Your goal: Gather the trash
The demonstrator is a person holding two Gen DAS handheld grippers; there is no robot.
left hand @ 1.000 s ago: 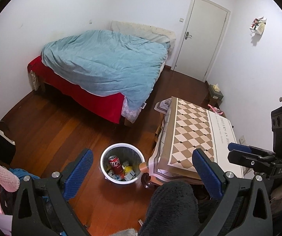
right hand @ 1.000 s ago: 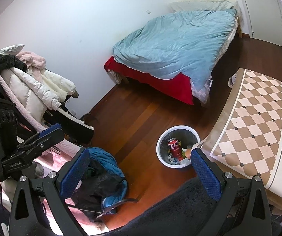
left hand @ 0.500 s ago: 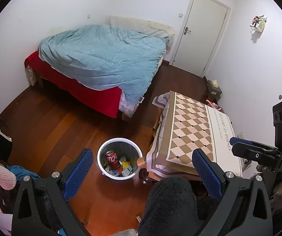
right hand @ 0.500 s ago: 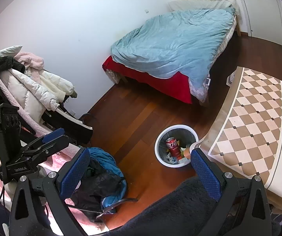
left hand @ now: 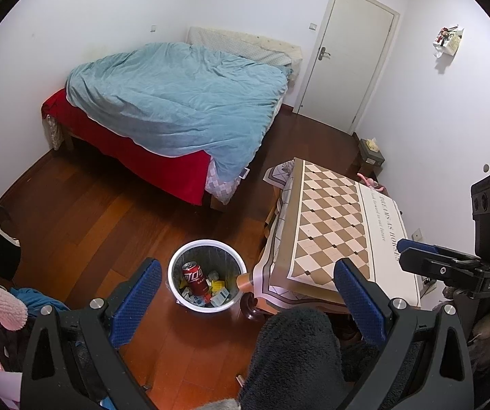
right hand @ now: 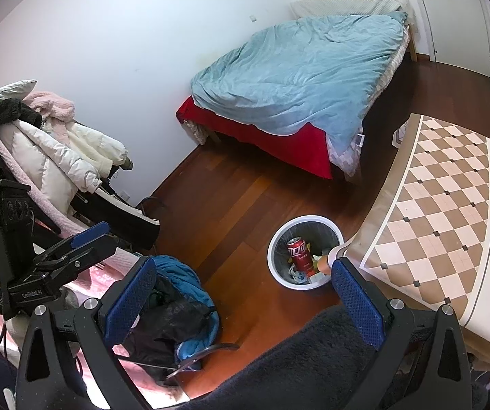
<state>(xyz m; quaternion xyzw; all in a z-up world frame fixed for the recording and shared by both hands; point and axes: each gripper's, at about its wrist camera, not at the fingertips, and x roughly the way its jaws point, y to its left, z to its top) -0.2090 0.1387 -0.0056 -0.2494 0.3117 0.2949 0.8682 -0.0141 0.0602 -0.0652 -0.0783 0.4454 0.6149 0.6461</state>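
1. You hold both grippers high over the room, tilted down toward the wooden floor [left hand: 84, 212].
2. Your left gripper [left hand: 248, 295] has its blue pads spread wide with nothing between them; your right gripper [right hand: 245, 294] is likewise spread and empty.
3. The white trash bin [left hand: 176, 294] stands on the floor beside the table [left hand: 330, 225], well below the jaws.
4. A red can [left hand: 195, 278] and small wrappers lie inside it.

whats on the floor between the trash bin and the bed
Only bare wooden floor lies between the trash bin and the bed; both wrist views show this.
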